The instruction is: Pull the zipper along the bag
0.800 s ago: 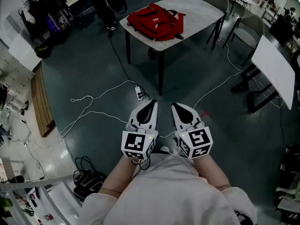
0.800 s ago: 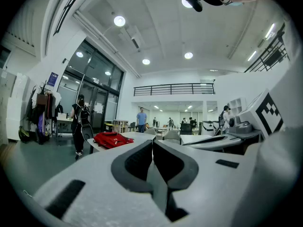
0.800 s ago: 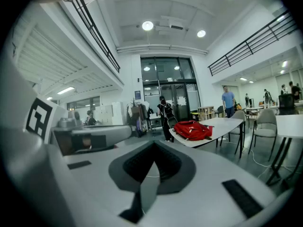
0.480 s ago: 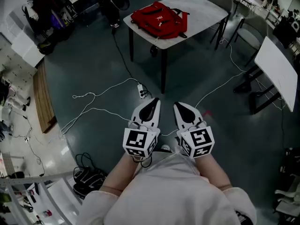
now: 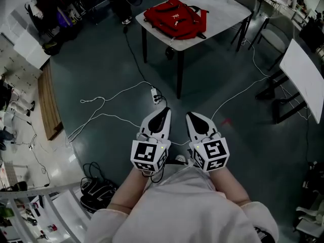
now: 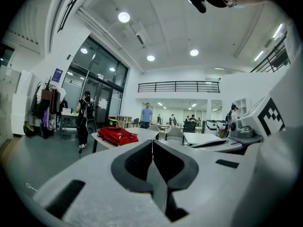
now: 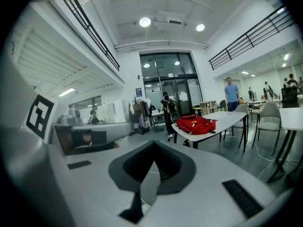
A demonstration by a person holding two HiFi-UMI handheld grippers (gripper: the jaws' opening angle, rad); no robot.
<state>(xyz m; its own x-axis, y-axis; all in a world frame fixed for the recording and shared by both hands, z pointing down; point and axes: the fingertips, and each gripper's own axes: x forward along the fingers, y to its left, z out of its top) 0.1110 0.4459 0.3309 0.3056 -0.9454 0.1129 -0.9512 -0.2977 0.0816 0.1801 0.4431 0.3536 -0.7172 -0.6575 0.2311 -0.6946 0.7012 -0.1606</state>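
A red backpack [image 5: 174, 18] lies on a white table [image 5: 223, 11] far ahead of me, across the dark floor. It also shows in the left gripper view as the red backpack [image 6: 117, 135] and in the right gripper view as the red backpack [image 7: 195, 124]. My left gripper [image 5: 163, 113] and right gripper [image 5: 194, 116] are held side by side close to my body, well short of the table. Both point forward. Each has its jaws shut with nothing between them, as seen on the left gripper [image 6: 152, 142] and the right gripper [image 7: 154, 143].
White cables and a power strip [image 5: 155, 93] lie on the floor between me and the table. Another white table [image 5: 304, 75] and chairs stand at the right, a wooden board [image 5: 48, 105] at the left. People stand beyond the table [image 6: 147, 115].
The table with the backpack has drifted slightly right and up in the head view as I move. Both grippers stay shut in front of my body.
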